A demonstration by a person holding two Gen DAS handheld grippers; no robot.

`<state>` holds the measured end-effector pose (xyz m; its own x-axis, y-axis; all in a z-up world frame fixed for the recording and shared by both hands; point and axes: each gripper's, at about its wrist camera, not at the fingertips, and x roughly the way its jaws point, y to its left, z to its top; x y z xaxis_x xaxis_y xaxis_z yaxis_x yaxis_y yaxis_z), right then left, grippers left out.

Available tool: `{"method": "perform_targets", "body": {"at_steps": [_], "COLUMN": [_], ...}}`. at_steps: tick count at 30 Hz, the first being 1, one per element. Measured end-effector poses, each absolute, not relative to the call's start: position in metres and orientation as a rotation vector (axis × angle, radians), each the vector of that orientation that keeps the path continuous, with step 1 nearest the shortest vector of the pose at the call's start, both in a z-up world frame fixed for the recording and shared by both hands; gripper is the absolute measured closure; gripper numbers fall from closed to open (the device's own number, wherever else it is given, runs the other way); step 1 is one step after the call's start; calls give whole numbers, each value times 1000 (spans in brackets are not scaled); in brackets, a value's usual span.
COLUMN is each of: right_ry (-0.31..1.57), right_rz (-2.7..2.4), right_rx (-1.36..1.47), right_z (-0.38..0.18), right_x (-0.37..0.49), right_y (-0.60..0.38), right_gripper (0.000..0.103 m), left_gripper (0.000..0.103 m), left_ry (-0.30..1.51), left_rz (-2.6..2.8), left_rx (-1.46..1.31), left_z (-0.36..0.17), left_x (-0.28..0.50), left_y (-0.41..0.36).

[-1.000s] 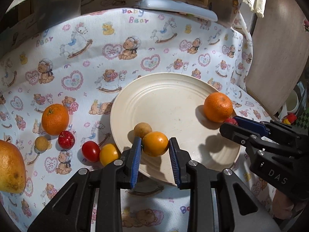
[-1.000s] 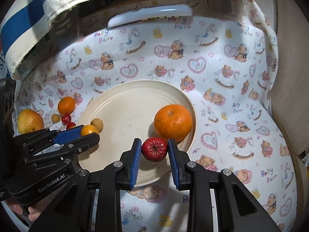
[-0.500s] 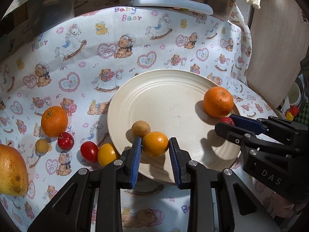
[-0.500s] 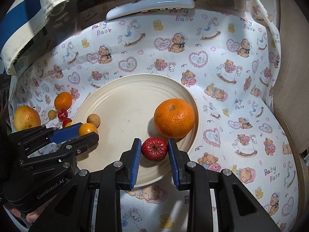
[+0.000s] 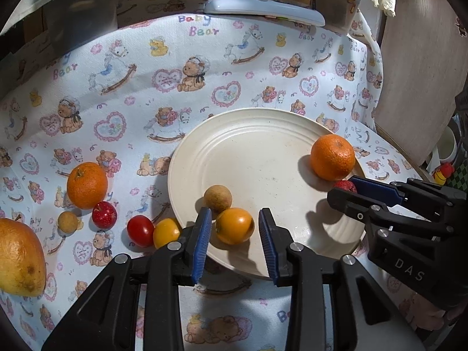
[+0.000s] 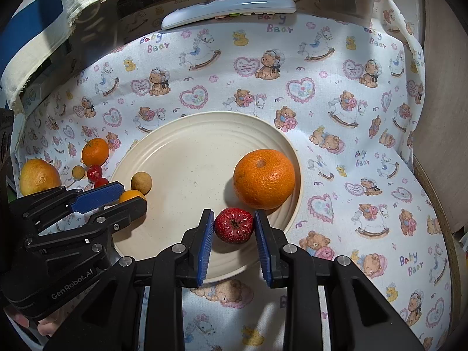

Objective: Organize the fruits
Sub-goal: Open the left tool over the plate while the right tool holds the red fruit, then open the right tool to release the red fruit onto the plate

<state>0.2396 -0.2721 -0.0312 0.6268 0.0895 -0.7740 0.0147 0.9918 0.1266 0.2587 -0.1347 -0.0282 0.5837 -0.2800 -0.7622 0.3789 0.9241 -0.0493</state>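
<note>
Cream ribbed round plate (image 5: 263, 134) sits on a white teddy-bear-print cloth (image 5: 122, 93) over the surface. Left wrist view: left gripper (image 5: 235, 235) straddles a small orange-yellow round tomato (image 5: 234, 225) at the plate's 7 o'clock rim; its blue-padded fingers have just been opening, and gaps show on both sides of the fruit, so nothing is gripped. Just beyond it, touching, a tan round longan (image 5: 218, 198). Large orange mandarin (image 5: 332, 157) at the plate's 3 o'clock. Off the plate at 9 o'clock: a second mandarin (image 5: 87, 185), a red cherry tomato (image 5: 140, 230), a yellow tomato (image 5: 166, 232).

Right wrist view: right gripper (image 6: 234, 229) has its fingers closed on a red dimpled strawberry-like fruit (image 6: 234, 225) at the plate's 5 o'clock rim, pads pressing both sides. The mandarin (image 6: 264, 178) lies just beyond, at 1 o'clock from it. The left gripper (image 6: 128, 197) enters at 9 o'clock.
</note>
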Motion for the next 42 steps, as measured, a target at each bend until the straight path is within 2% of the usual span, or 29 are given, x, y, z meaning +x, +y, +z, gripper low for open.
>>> {"method": "perform_targets", "body": {"at_steps": [13, 19, 27, 32, 37, 39, 40, 41, 42], "right_ry": [895, 876, 800, 757, 740, 732, 726, 711, 699], "right_rz": [43, 56, 85, 86, 91, 86, 82, 73, 66], "right_rx": [124, 139, 154, 136, 137, 137, 137, 137, 135], "right_z": [-30, -22, 0, 9, 10, 10, 11, 12, 13], "right_x": [238, 232, 217, 210, 208, 206, 206, 204, 203], "right_y": [-273, -271, -267, -261, -258, -258, -257, -257, -257], "right_gripper": [73, 73, 73, 73, 73, 68, 56, 46, 44], "left_gripper": [54, 53, 52, 42, 18, 8, 3, 3, 3], "left_ry": [812, 791, 666, 535, 426, 397, 381, 362, 346], "left_rz": [-348, -324, -292, -270, -249, -243, -239, -228, -217], "left_rx": [122, 126, 94, 93, 56, 34, 29, 30, 40], "left_z": [-11, -1, 40, 61, 71, 72, 73, 73, 73], "left_x": [252, 247, 213, 180, 157, 151, 149, 147, 145], "left_y": [-127, -117, -78, -57, -42, -35, -32, -30, -30]}}
